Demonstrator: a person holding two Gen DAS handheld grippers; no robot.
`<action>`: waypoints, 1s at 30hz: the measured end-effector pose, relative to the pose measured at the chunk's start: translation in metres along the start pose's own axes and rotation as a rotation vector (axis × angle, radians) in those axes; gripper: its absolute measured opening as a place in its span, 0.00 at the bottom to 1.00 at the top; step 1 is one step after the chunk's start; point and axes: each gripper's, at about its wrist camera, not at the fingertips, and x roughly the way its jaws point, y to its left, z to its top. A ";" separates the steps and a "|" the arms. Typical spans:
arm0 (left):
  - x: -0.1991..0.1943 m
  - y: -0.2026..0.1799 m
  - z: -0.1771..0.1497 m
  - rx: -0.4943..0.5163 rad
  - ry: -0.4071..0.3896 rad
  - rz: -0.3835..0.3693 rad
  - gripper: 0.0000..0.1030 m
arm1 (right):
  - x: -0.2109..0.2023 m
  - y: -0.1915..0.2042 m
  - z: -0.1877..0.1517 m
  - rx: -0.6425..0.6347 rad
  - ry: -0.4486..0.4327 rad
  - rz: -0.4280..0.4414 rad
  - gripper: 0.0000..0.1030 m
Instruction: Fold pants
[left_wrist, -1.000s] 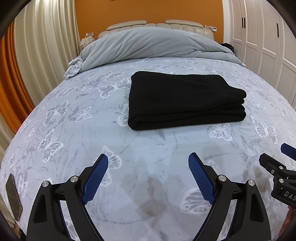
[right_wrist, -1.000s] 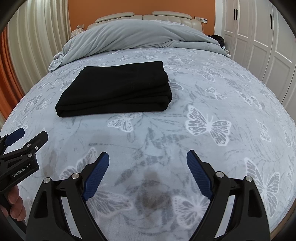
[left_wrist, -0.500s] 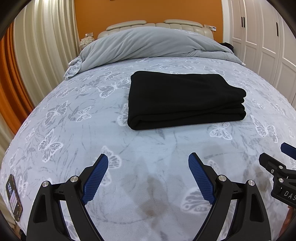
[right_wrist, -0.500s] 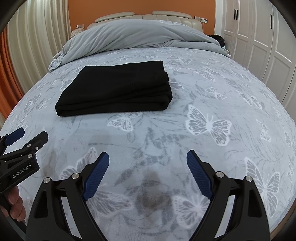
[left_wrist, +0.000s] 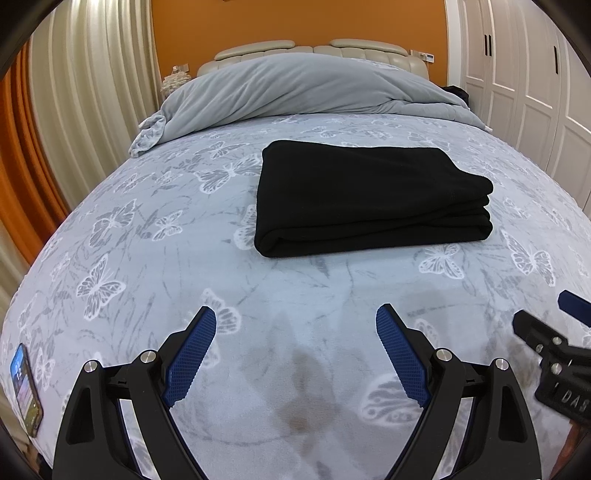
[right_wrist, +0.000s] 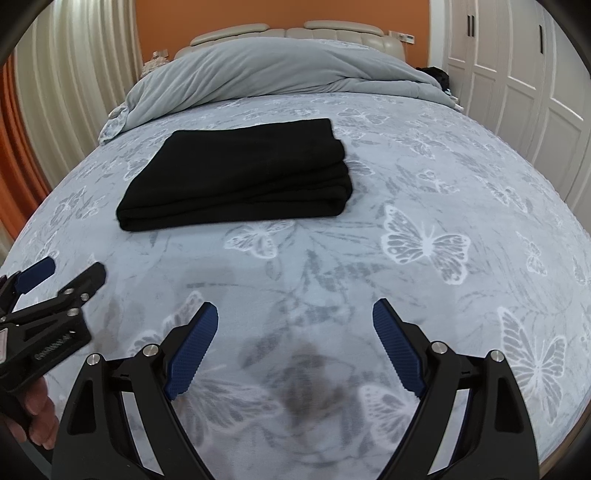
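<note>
Where legible, "DAS" on right tongs (left_wrist: 548, 315) (black)

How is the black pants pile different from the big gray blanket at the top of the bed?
The pants are black; the blanket is plain gray. The pants are folded into a neat, flat, layered rectangle; the blanket is bunched in a loose, wrinkled heap. The pants lie mid-bed; the blanket sits by the headboard and looks bigger. Both rest on the butterfly bedspread, and neither gripper touches them.
</note>
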 end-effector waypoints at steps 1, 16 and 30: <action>0.000 -0.002 -0.001 0.002 0.001 0.000 0.84 | 0.000 0.004 -0.001 -0.009 -0.003 0.003 0.81; 0.001 -0.013 -0.005 0.034 -0.002 0.004 0.82 | 0.000 0.005 0.001 -0.007 -0.007 0.002 0.86; 0.001 -0.011 -0.005 0.028 0.000 0.006 0.83 | 0.000 0.005 0.001 -0.008 -0.008 0.000 0.86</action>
